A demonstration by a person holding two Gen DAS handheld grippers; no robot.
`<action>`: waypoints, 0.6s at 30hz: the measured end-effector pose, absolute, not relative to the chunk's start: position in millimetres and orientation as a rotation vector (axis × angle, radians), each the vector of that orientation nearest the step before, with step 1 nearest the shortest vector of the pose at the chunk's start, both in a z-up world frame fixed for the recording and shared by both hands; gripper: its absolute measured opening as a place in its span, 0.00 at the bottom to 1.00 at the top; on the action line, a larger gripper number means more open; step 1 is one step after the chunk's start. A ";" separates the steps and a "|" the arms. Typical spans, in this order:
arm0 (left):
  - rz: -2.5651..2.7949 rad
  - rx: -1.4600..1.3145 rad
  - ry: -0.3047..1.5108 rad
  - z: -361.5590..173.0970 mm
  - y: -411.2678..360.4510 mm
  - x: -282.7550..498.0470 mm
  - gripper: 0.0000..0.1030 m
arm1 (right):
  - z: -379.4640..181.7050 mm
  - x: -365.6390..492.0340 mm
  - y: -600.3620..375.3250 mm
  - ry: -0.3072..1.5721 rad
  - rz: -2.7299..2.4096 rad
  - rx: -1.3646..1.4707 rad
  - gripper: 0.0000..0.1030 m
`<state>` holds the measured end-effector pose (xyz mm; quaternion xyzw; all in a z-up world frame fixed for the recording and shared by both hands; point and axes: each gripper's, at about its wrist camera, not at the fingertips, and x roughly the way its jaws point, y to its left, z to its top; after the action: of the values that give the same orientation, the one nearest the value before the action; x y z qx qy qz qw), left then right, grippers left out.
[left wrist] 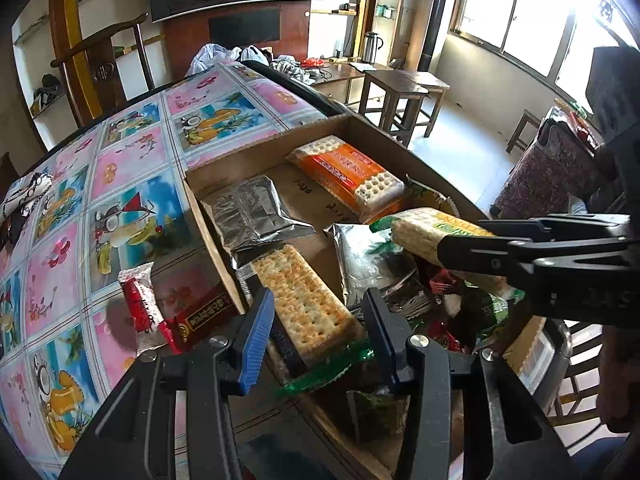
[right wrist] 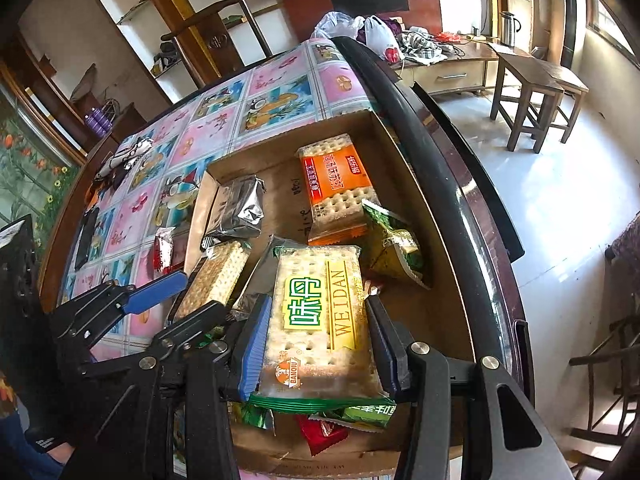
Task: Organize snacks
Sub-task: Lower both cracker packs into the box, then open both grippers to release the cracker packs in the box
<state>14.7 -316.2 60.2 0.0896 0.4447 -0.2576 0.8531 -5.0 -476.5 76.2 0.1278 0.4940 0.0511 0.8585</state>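
Note:
A shallow cardboard box (left wrist: 256, 152) (right wrist: 404, 168) holds snack packs. My right gripper (right wrist: 316, 340) is shut on a green WEIDAN cracker pack (right wrist: 320, 320) and holds it above the box; it shows in the left wrist view (left wrist: 424, 232) too. My left gripper (left wrist: 320, 320) is open, its fingers either side of a second cracker pack (left wrist: 308, 300) lying on the box's near part; whether they touch it I cannot tell. An orange cracker pack (left wrist: 352, 176) (right wrist: 336, 188) lies at the box's far end. Silver pouches (left wrist: 252, 208) (right wrist: 240, 208) lie beside it.
Red snack bars (left wrist: 140, 300) lie on the flowered tablecloth (left wrist: 120, 184) left of the box. Small red and green packets (right wrist: 324, 428) fill the box's near end. The table's dark rim (right wrist: 460, 200) runs along the right, with stools (right wrist: 536, 80) and floor beyond.

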 end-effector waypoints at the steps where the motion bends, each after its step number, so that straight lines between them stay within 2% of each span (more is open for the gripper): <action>1: -0.548 0.173 0.932 63.2 -310.8 14.8 0.44 | 76.3 -4.8 -476.0 1.036 0.105 0.266 0.49; 9: -0.492 0.000 1.007 60.9 -224.5 35.1 0.44 | 73.9 1.9 -473.1 1.038 0.085 0.244 0.49; 13: -0.545 -0.005 1.074 44.8 -212.5 30.4 0.45 | 74.2 4.2 -471.2 1.036 0.085 0.249 0.49; 16: -0.592 0.020 1.073 40.0 -218.3 21.8 0.51 | 74.0 4.3 -468.4 1.036 0.087 0.245 0.49; 18: -0.602 0.000 1.084 38.2 -221.7 23.5 0.52 | 73.9 4.4 -467.9 1.036 0.086 0.244 0.49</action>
<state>23.5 -221.7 38.2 0.0002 0.5080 -0.2820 0.8138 4.4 -467.9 73.9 0.1162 0.4938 0.0411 0.8608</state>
